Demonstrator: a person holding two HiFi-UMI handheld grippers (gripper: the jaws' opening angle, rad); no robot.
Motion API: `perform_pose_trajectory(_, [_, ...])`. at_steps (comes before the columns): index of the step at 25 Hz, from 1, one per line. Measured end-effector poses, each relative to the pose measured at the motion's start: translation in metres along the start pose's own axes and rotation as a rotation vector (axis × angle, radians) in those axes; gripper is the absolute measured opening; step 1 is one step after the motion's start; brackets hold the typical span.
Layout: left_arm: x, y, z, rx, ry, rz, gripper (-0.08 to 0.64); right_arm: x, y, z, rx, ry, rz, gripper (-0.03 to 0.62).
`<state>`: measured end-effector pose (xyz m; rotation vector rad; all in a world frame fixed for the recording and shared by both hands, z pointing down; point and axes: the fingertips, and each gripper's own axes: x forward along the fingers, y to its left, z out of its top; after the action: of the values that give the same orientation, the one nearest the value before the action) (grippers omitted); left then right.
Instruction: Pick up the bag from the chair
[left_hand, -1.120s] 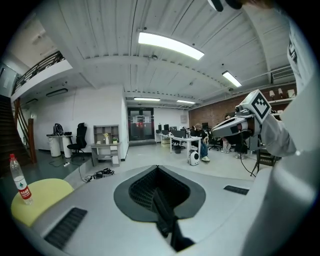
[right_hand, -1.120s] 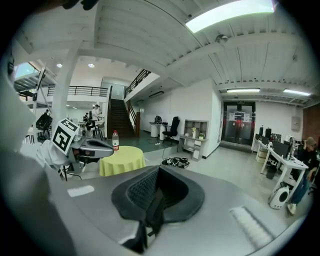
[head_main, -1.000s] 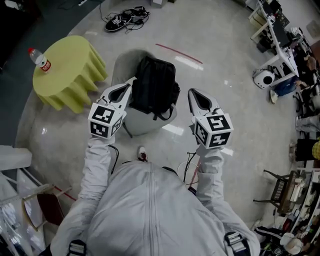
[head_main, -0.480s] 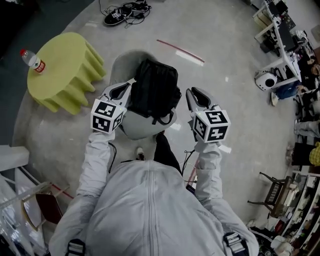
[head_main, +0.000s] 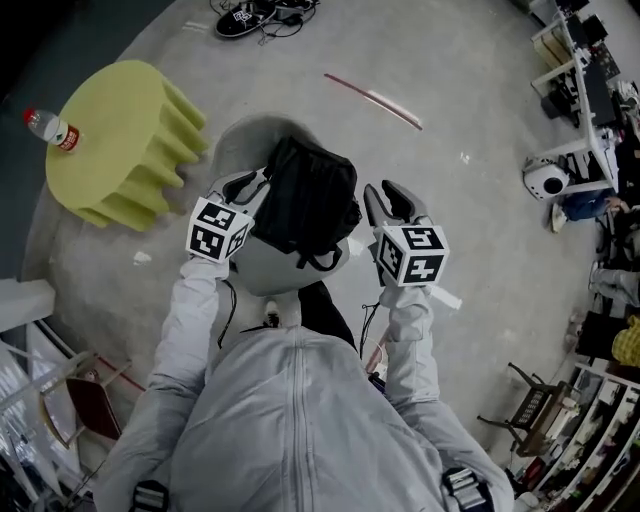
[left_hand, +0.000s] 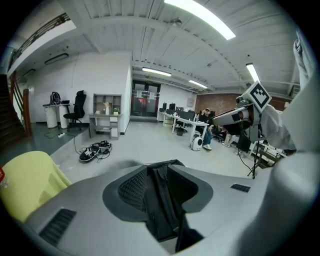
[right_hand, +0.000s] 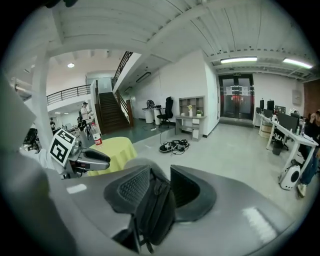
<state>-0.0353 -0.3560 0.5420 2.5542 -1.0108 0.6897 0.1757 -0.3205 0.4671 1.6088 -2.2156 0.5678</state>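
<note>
A black backpack lies on a pale grey chair right in front of me. My left gripper hangs at the bag's left side, my right gripper at its right side, both just off it. Each is open with nothing held. In the left gripper view the bag shows through the gap between the jaws, with the right gripper beyond. The right gripper view shows the bag low between its jaws and the left gripper across from it.
A round yellow-green table with a water bottle stands left of the chair. Shoes and cables lie on the floor at the back, with a red strip nearby. Desks and a white device are at the right.
The person has stepped nearer the chair. Both grippers have moved in alongside the backpack, still open, and the bag has not moved.
</note>
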Motion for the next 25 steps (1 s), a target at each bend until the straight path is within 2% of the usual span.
perform_pose_trajectory(4, [0.042, 0.018, -0.020, -0.044, 0.077, -0.028, 0.155, 0.043, -0.019, -0.023, 0.003, 0.101, 0.055, 0.198])
perform_pose_trajectory(8, [0.078, 0.029, -0.049, -0.097, 0.156, -0.042, 0.179, 0.077, -0.037, -0.051, 0.012, 0.191, 0.091, 0.228])
perform_pose_trajectory(17, [0.140, 0.043, -0.124, -0.158, 0.349, -0.085, 0.242, 0.140, -0.055, -0.130, 0.071, 0.392, 0.162, 0.242])
perform_pose_trajectory(21, [0.158, 0.051, -0.148, -0.201, 0.394, -0.075, 0.249, 0.155, -0.063, -0.159, 0.077, 0.458, 0.158, 0.245])
perform_pose_trajectory(25, [0.173, 0.052, -0.172, -0.207, 0.443, -0.092, 0.262, 0.170, -0.067, -0.185, 0.117, 0.509, 0.166, 0.245])
